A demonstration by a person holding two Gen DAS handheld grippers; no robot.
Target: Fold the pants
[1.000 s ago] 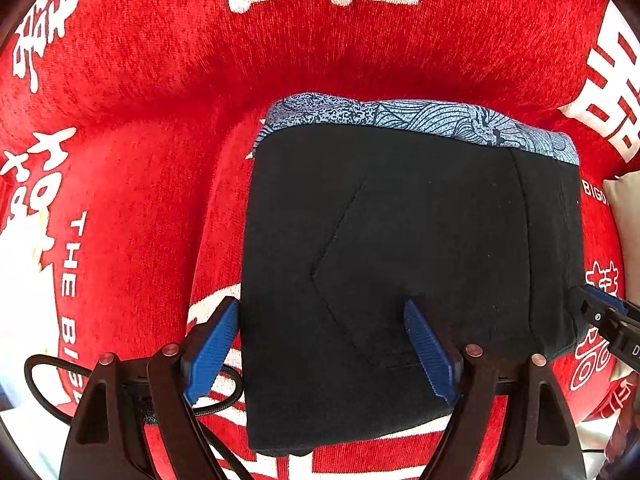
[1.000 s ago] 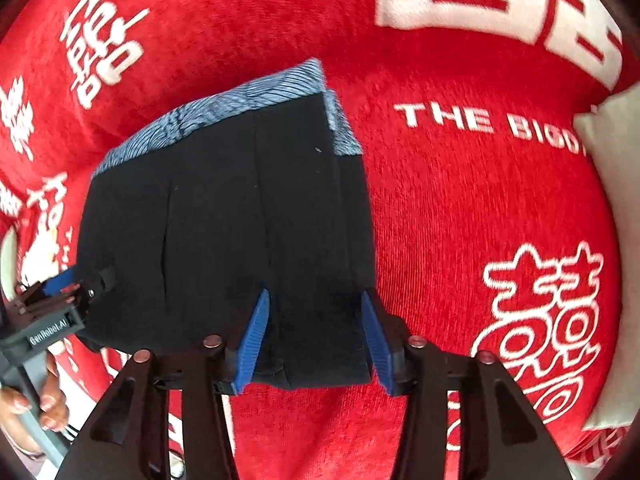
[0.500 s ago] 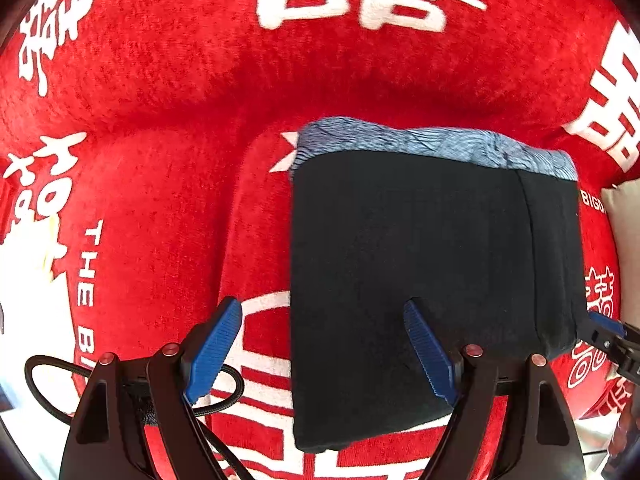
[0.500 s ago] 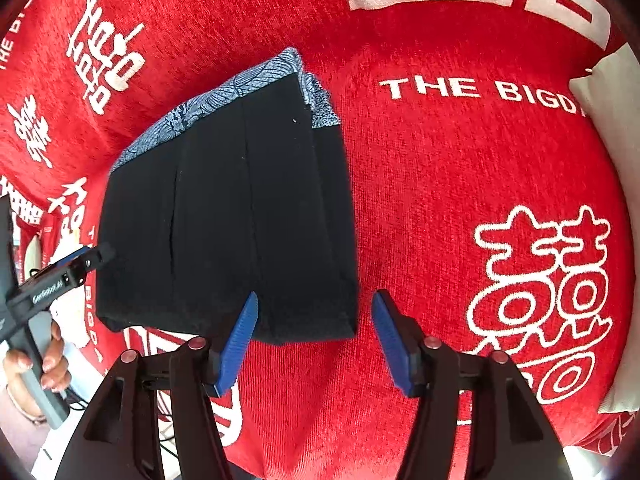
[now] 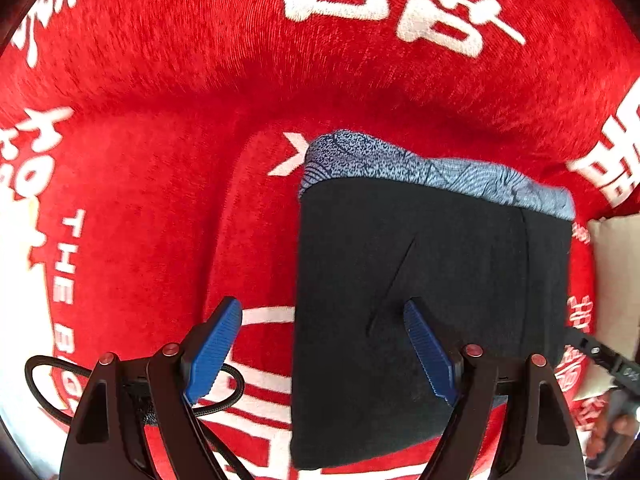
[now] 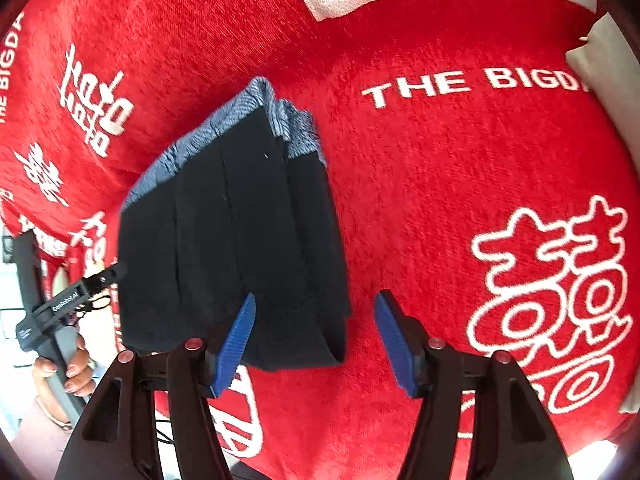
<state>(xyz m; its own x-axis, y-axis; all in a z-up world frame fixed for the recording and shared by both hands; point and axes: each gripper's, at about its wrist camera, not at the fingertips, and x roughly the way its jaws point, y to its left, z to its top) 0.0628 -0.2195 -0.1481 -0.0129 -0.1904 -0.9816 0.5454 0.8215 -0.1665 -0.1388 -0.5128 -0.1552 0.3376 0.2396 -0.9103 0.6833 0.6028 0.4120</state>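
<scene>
The black pants [image 5: 432, 300] lie folded into a thick rectangle on the red blanket [image 5: 160, 200], with their blue patterned waistband [image 5: 420, 164] at the far edge. My left gripper [image 5: 322, 350] is open above the stack's left edge, one finger over the pants and one over the blanket, holding nothing. In the right wrist view the pants [image 6: 232, 240] lie to the left. My right gripper [image 6: 316, 344] has its jaws opening. The stack's near right corner shows between its fingers, and the pads are clear of it. A hand [image 6: 64, 364] holds the left gripper [image 6: 72, 300] at the stack's far side.
The red blanket carries white characters and lettering [image 6: 472, 82]. A pale cushion [image 6: 600, 60] lies at the right edge and also shows in the left wrist view as a cushion [image 5: 616, 280]. A black cable [image 5: 40, 372] loops beside the left gripper.
Both grippers have drawn apart from the folded stack: the left one slid left, the right one slid right. The right jaws have widened and no longer straddle the pants' edge closely.
</scene>
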